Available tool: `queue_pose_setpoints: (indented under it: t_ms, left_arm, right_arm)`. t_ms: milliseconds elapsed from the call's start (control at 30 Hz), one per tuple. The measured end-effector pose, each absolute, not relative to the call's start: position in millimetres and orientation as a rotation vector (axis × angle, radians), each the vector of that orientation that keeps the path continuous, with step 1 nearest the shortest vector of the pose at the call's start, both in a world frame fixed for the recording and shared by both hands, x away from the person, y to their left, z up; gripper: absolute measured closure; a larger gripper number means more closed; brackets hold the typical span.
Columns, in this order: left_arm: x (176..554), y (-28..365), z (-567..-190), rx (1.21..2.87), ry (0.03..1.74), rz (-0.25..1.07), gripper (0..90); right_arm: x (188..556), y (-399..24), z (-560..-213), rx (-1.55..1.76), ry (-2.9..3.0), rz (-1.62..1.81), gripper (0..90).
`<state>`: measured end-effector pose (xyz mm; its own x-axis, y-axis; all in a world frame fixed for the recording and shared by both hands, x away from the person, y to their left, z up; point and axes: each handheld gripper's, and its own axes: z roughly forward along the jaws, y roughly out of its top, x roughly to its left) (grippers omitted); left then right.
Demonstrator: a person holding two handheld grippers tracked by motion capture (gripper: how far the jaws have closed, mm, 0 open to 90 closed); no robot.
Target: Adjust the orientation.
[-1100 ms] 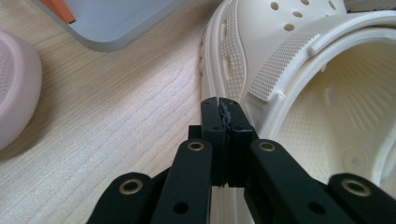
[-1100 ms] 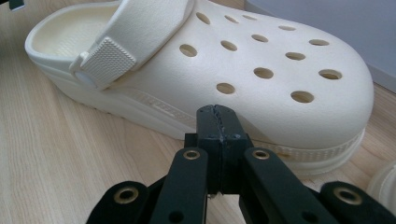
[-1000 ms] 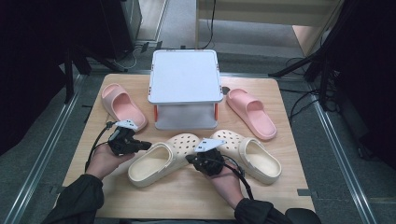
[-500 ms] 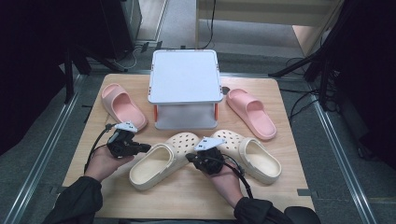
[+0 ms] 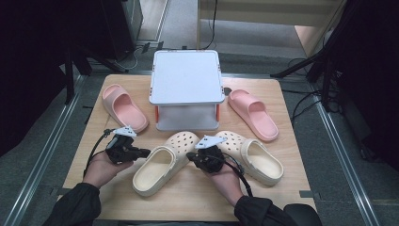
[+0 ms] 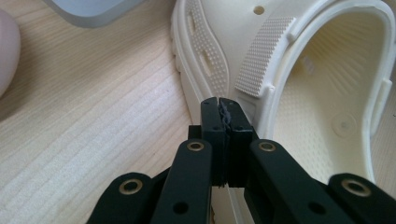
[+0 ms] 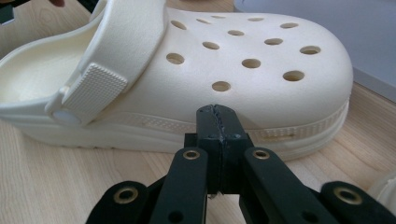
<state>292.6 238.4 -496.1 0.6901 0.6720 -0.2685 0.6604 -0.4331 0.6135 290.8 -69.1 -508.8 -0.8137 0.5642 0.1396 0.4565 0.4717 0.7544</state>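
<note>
Both my tongs pinched together, empty: left tongs (image 5: 147,152) and right tongs (image 5: 189,155) flank the left cream clog (image 5: 164,162) lying on the table (image 5: 291,141), tips right beside it.

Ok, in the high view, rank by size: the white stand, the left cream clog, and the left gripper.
1. white stand
2. left cream clog
3. left gripper

The stand lies farther from the camera yet looks largest.

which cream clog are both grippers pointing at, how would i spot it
Start at the white two-tier stand at the back middle of the wooden table. Two cream clogs lie in front of it; take the left cream clog. It lies between the left gripper and right gripper, unlike the right cream clog.
</note>
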Motion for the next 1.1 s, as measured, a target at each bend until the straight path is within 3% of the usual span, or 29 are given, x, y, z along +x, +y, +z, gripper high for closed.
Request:
queue_pose_setpoints:
  t_ms: [1100]
  left_arm:
    - [263,214,-495,2.095,1.094,-0.005,88.6]
  right_arm:
    - [317,-57,-507,0.97,2.559,1.254,90.0]
